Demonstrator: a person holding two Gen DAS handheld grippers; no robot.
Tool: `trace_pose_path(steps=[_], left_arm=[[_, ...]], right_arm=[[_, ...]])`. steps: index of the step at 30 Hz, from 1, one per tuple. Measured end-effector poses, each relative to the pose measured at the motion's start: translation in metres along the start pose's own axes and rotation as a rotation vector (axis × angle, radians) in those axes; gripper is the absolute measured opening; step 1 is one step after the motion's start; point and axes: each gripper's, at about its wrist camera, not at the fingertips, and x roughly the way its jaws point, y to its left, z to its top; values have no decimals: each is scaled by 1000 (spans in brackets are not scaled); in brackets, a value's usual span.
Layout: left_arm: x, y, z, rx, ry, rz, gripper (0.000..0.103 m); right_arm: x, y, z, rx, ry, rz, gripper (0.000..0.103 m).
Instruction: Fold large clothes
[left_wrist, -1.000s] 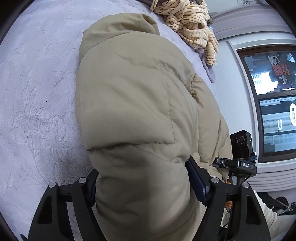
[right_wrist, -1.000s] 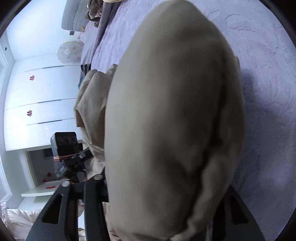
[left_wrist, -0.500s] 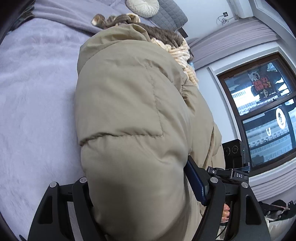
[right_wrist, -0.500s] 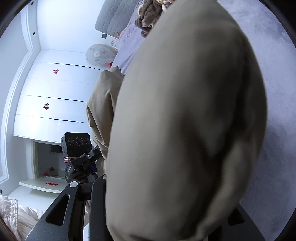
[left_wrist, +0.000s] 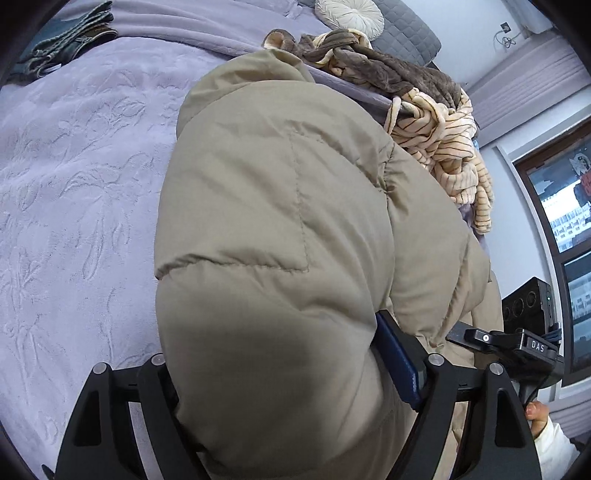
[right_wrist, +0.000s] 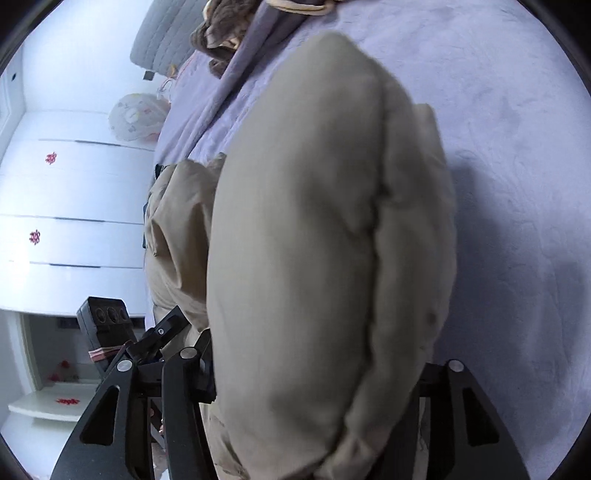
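Note:
A puffy beige jacket (left_wrist: 277, 184) fills the left wrist view above a lilac bed cover (left_wrist: 74, 184). My left gripper (left_wrist: 273, 350) has a thick fold of it between its fingers. Its blue pad (left_wrist: 397, 358) still presses into the fabric while the jaws are opening. In the right wrist view the same jacket (right_wrist: 314, 184) bulges between the fingers of my right gripper (right_wrist: 317, 354). Those jaws are opening wide, and the fabric fills the gap loosely. The fingertips of both grippers are hidden behind the fabric.
A cream striped garment (left_wrist: 450, 147) and a brown plush one (left_wrist: 388, 70) lie heaped at the bed's far right. Folded jeans (left_wrist: 66, 40) sit at the far left and a round cushion (left_wrist: 351, 14) at the headboard. A window (left_wrist: 565, 203) and white wardrobe doors (right_wrist: 74, 184) flank the bed.
Both grippers have carried the jacket across the bed toward the headboard; the clothes heap and jeans came into view. The right gripper's fingers now stand wider apart around the fabric.

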Motion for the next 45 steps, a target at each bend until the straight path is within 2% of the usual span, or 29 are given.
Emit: trace_pose_path(steps=[3,6,7,9,10,12,15,17,18,20,21,23,26,29,31,36,41,45], left_arm=[[-11,-7,2,50,-12,51,83],[-31,2,3,50,-73,61,83],[-36,6,7,36,-89,60,83],[-44,11,16,39,-143,86,83],[-46,12,22,39,-154,96,83],[-44,12,35,25,-167,96,83],[-35,8,45,39,-174,126,83],[-25,-3,49,53,-162,125,83],[-21,-7,48,72,-159,138,83],[-15,-19,42,126,-156,161,83],[-11,-26,39,150,-154,168,83],[-2,-41,31,198,-144,175,83],[11,-68,19,286,-133,201,83],[21,-86,8,362,-132,262,83],[23,-86,6,371,-129,284,83],[19,-75,4,366,-124,294,84],[15,-74,5,353,-122,313,84],[-10,-74,1,342,-126,318,84]], right_arm=[[-37,4,-10,-16,-62,-117,64],[-89,19,-26,-97,-214,-250,64],[-116,13,-19,-125,-259,-248,64],[-138,23,-14,-178,-296,-198,64],[-132,35,-10,-201,-286,-174,64],[-95,54,-1,-227,-206,-114,64],[-49,66,12,-210,-137,-126,64],[-25,62,8,-163,-134,-130,61],[-21,62,6,-139,-152,-150,39],[-14,55,10,-92,-165,-204,9],[-12,47,16,-71,-173,-237,7],[-9,29,18,-36,-174,-302,6],[-10,2,12,1,-154,-344,1],[-10,-18,6,30,-152,-331,1],[-9,-20,6,38,-153,-319,1],[-35,-6,-3,48,-156,-251,3],[-64,30,-31,-65,-155,-203,8],[-66,53,-60,-159,-99,-205,8]])
